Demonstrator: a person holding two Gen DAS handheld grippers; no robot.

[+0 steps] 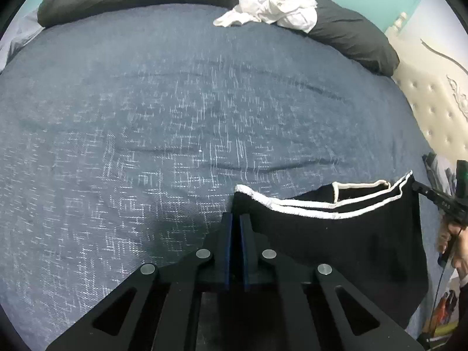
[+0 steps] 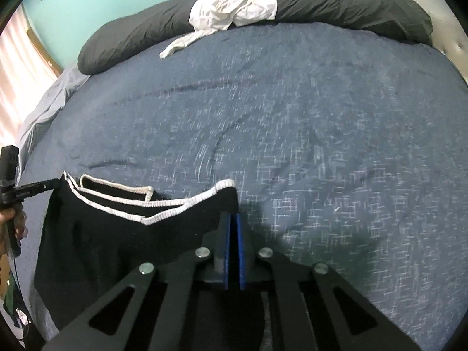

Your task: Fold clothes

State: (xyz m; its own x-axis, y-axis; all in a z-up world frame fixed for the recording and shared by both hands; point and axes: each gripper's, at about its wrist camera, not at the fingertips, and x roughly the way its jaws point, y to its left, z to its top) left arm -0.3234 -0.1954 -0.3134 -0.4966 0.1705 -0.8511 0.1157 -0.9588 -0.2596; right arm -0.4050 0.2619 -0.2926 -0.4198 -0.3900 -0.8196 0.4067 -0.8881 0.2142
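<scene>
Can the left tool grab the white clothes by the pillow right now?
Probably not: the left tool is shut on the black garment, and the white clothes lie far across the bed.

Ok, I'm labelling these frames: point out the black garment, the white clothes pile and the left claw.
black garment [image 1: 351,242], left wrist view, hanging body
white clothes pile [image 2: 234,3], right wrist view, crumpled middle
left claw [image 1: 236,219], left wrist view, between fingertips
</scene>
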